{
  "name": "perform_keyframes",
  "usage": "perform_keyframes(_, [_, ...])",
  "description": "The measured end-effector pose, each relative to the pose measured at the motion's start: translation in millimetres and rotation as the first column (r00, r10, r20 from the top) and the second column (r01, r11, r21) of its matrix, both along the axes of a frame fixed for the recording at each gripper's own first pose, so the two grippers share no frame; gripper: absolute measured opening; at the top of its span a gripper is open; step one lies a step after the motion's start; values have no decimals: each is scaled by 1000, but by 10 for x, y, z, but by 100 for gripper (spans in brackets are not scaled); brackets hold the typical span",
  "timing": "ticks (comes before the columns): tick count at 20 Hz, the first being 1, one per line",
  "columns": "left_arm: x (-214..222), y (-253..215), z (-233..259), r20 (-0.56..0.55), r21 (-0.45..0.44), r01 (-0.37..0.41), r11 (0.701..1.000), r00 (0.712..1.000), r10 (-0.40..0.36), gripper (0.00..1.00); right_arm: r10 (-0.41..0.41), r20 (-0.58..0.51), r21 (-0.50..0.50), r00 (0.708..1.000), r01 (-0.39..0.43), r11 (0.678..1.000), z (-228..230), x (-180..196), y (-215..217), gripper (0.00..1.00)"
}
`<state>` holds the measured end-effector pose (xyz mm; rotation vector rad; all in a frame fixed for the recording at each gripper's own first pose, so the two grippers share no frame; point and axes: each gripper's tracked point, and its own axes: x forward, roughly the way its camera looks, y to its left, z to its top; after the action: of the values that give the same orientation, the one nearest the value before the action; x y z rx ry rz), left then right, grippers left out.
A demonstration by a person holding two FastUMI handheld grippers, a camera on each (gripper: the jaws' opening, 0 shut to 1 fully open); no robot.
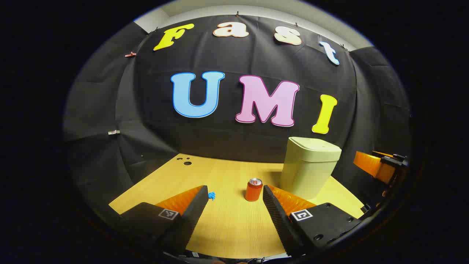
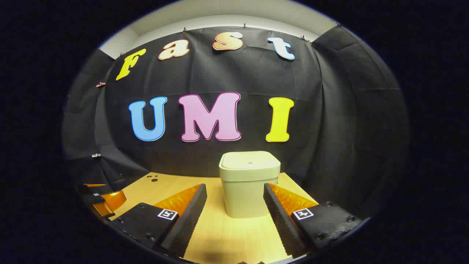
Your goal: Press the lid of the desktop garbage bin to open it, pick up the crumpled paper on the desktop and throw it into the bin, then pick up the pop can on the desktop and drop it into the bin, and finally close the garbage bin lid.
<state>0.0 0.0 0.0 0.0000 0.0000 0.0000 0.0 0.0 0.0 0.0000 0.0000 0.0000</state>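
Note:
A pale green bin (image 1: pixel 309 167) stands on the wooden table with its lid (image 2: pixel 250 160) down. An orange pop can (image 1: pixel 253 189) stands upright just left of the bin. A small blue crumpled paper (image 1: pixel 211 195) lies further left on the table. My left gripper (image 1: pixel 234 194) hovers open over the near table, the can and paper lying ahead between its fingers. My right gripper (image 2: pixel 234 192) is open too, facing the bin (image 2: pixel 249 183) straight on, a short way from it. The right gripper (image 1: pixel 381 167) appears at the right edge of the left gripper view.
The wooden table (image 1: pixel 227 227) has a few small dark holes (image 1: pixel 185 160) at its far left. Black cloth walls close in behind and at both sides. The left gripper (image 2: pixel 104 200) shows low at the left of the right gripper view.

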Motion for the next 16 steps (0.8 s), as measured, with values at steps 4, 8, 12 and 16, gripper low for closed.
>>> perform_keyframes(4, [45,-87,-22,-8,-12,31,999,999,-31,96,-25,-3,-6,1000,25,1000,-61,-53,-92,97])
perform_keyframes(8, [47,-146,-119,-30,-7,47,999,998,-47,96,-25,-34,0,999,25,1000,-169,-148,-117,97])
perform_keyframes(12, [5,-217,-195,-48,-14,65,998,997,-66,96,-52,-55,2,997,52,999,-262,-207,-220,97])
perform_keyframes(16, [-19,-297,-239,-59,8,91,996,994,-90,96,-51,-67,5,996,51,999,-312,-206,-211,97])
